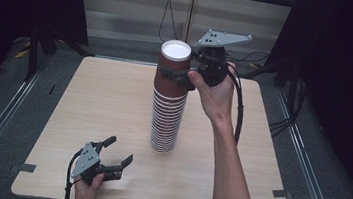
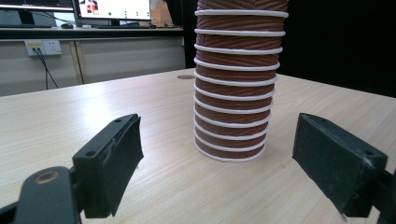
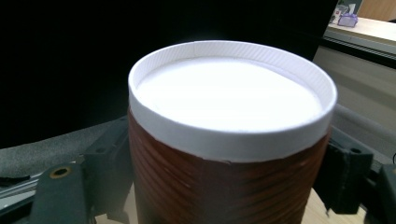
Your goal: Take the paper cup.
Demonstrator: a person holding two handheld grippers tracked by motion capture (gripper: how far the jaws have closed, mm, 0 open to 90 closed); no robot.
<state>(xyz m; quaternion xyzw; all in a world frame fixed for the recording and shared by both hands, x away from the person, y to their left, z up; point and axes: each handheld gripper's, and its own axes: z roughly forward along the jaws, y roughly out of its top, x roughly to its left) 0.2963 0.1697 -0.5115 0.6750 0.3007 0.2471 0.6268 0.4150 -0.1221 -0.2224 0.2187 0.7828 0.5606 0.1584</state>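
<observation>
Standing mid-desk [image 1: 113,102], the stack of brown cups [image 1: 168,113] has its top cup [image 1: 174,64] clamped between the right gripper's [image 1: 187,78] jaws, while the left gripper [image 1: 118,153] rests nearby, jaws apart.

The stack of cups [image 1: 169,103] is red-brown with fine slanted ribs, and each cup has a white rim, so the stack looks striped. The top cup [image 3: 229,135] is white on its upturned bottom. The counter [image 1: 104,101] is pale wood with light grain. Both grippers have black jaws; the plates on top are grey.
</observation>
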